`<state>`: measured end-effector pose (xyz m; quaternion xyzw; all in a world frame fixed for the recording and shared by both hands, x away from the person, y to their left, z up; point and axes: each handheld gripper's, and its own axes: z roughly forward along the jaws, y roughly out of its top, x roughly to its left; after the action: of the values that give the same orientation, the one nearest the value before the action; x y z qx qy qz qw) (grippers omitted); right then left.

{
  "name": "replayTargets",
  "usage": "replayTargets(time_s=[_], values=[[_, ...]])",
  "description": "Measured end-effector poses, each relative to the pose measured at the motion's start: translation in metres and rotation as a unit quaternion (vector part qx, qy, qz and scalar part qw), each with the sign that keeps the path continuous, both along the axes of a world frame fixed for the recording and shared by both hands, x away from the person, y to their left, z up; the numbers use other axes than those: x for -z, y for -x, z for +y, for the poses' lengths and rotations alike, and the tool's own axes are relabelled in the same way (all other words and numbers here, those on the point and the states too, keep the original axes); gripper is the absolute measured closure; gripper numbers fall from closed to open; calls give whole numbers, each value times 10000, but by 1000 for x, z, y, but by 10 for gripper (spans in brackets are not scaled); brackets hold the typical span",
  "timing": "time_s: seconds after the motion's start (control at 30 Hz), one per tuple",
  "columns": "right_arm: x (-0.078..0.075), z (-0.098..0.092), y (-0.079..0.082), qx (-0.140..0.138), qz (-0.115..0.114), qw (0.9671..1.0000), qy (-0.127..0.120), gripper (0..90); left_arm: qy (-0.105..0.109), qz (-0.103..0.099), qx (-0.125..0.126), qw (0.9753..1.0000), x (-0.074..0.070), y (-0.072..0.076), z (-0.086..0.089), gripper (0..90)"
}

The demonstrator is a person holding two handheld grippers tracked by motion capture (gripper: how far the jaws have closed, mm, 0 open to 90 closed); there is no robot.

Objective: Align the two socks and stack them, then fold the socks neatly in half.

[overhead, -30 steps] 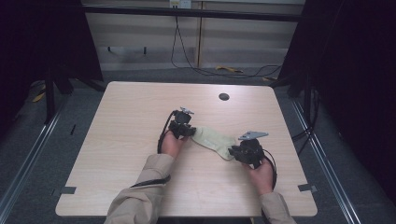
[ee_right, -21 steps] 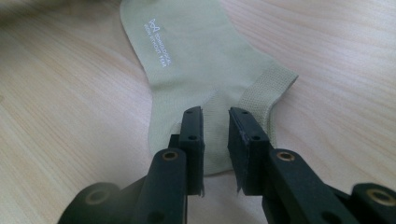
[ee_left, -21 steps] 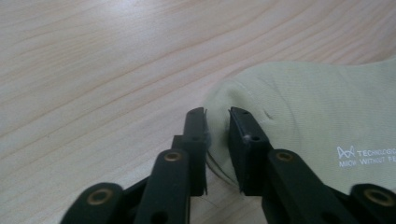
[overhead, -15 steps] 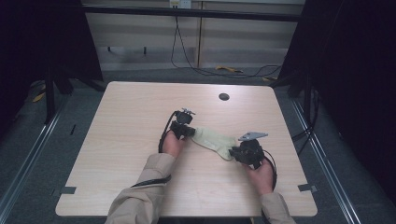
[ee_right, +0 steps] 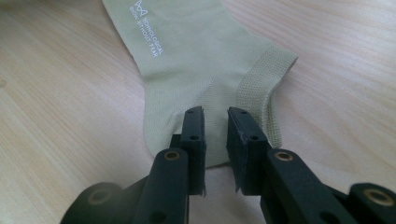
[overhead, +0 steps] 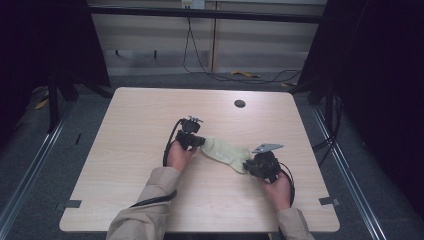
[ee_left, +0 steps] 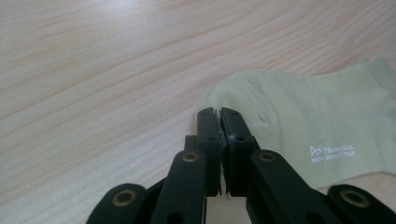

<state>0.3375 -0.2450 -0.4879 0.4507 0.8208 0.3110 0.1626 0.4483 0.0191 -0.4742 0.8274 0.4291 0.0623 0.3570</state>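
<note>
A pale green sock (overhead: 224, 149) with small white lettering lies flat across the middle of the wooden table (overhead: 145, 110). My left gripper (overhead: 199, 142) is at the sock's left end. In the left gripper view the jaws (ee_left: 218, 113) are pressed together on the rounded toe edge of the sock (ee_left: 303, 116), which puckers a little there. My right gripper (overhead: 251, 165) is at the sock's right end. In the right gripper view its jaws (ee_right: 215, 114) stand slightly apart over the sock (ee_right: 187, 60), just beside the ribbed cuff (ee_right: 261, 88).
A round dark cable hole (overhead: 240, 103) sits near the table's far edge. Cables trail from both grippers. Dark floor and metal frame rails surround the table, with bare wood on all sides of the sock.
</note>
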Motion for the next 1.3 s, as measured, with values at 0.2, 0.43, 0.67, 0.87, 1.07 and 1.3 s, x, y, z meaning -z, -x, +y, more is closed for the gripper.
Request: replayTargets(time_s=[0.2,0.43,0.67,0.87,1.07,1.3], values=[[0,2,3,14,-4,10000,-18,743,26,-46,69,10000,-10,6,3,877],[-8,7,0,0,-220,9997,-90,797,13,-120,200,9997,-21,12,0,877],[-12,27,-7,-183,-412,9990,-57,900,24,-151,268,9995,-25,18,1,876],[-6,41,-17,-259,-352,9990,-104,900,-19,-172,306,9994,-29,22,6,876],[-3,46,-20,-293,-352,9989,-134,900,41,-173,326,9993,-32,26,11,876],[0,52,-22,-385,-302,9988,-98,900,89,-182,401,9990,-38,29,11,876]])
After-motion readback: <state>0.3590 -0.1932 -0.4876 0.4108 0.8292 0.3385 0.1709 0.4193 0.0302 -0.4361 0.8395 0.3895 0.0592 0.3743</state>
